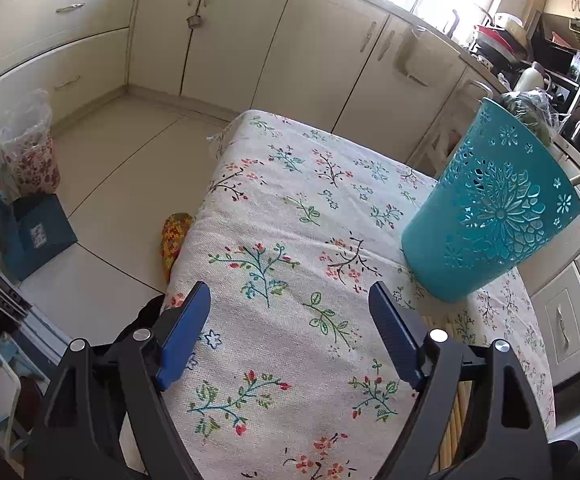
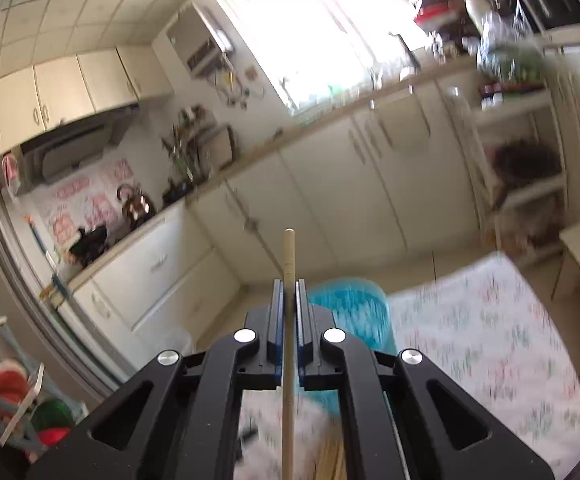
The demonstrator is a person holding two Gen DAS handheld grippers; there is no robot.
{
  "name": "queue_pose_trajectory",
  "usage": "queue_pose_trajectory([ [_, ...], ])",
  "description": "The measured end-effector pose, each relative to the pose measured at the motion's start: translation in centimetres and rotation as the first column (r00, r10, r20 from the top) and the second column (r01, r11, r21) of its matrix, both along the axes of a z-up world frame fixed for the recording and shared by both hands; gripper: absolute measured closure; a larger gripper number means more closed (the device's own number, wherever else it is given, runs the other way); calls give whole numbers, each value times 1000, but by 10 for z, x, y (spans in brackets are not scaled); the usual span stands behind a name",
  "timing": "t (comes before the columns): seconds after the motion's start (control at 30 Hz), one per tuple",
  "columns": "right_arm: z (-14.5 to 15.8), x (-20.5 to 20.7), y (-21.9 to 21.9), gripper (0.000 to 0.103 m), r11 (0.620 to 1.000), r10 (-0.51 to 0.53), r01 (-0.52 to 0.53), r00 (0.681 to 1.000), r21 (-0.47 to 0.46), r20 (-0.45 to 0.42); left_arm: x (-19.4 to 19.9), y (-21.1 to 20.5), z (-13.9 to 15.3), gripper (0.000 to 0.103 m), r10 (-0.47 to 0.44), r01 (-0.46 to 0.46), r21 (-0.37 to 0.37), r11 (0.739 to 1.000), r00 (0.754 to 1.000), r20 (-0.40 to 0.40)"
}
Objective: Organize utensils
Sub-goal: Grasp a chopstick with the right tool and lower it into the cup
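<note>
A teal perforated utensil holder [image 1: 490, 208] stands on the floral tablecloth [image 1: 290, 240] at the right of the left wrist view. My left gripper [image 1: 290, 300] is open and empty above the cloth, left of the holder. Several wooden chopsticks [image 1: 456, 412] lie on the cloth behind its right finger. My right gripper [image 2: 289, 292] is shut on one wooden chopstick [image 2: 288, 252], held upright above the table. The holder [image 2: 350, 304] shows blurred just beyond and below its fingers. More chopsticks [image 2: 332, 460] lie below it.
Cream kitchen cabinets [image 1: 249, 48] run along the far side. A lined bin [image 1: 29, 148] and a blue box [image 1: 37, 236] stand on the floor at the left. A patterned object [image 1: 173, 240] lies beside the table's left edge. A cluttered counter [image 1: 530, 52] is at the back right.
</note>
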State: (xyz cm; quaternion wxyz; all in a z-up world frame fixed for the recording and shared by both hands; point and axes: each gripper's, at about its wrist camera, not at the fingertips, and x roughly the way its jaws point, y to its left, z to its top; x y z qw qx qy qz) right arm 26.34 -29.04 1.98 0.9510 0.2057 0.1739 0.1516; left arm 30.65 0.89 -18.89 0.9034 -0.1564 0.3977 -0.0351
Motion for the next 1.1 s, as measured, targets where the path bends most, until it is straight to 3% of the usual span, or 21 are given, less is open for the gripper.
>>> queue_pose_trajectory([
  [0.1,16,27,5,97,998,-61,61,995,6,81,-1,-1,1,25,-5,5,4,1000,1000,10],
  [0.23,10,59,10,97,988,-150,154,981,-22,126,-1,3,0,25,-3,3,-16,1000,1000,10],
  [0.4,-11,79,8,97,977,-203,207,976,-53,77,-1,5,-1,25,1,-1,-30,1000,1000,15],
  [0.67,-27,89,10,96,977,-180,183,983,-112,35,-1,3,0,25,-3,3,-23,1000,1000,23],
  [0.8,-32,83,10,96,981,-158,159,987,-109,13,-1,3,-1,25,-1,1,-23,1000,1000,21],
  [0.9,-31,74,8,87,983,-140,140,990,-115,6,-1,3,-1,25,2,-1,-25,1000,1000,17],
  [1.1,-15,5,-16,85,975,-211,215,974,-47,84,0,4,-2,25,11,-10,-30,999,1000,16],
])
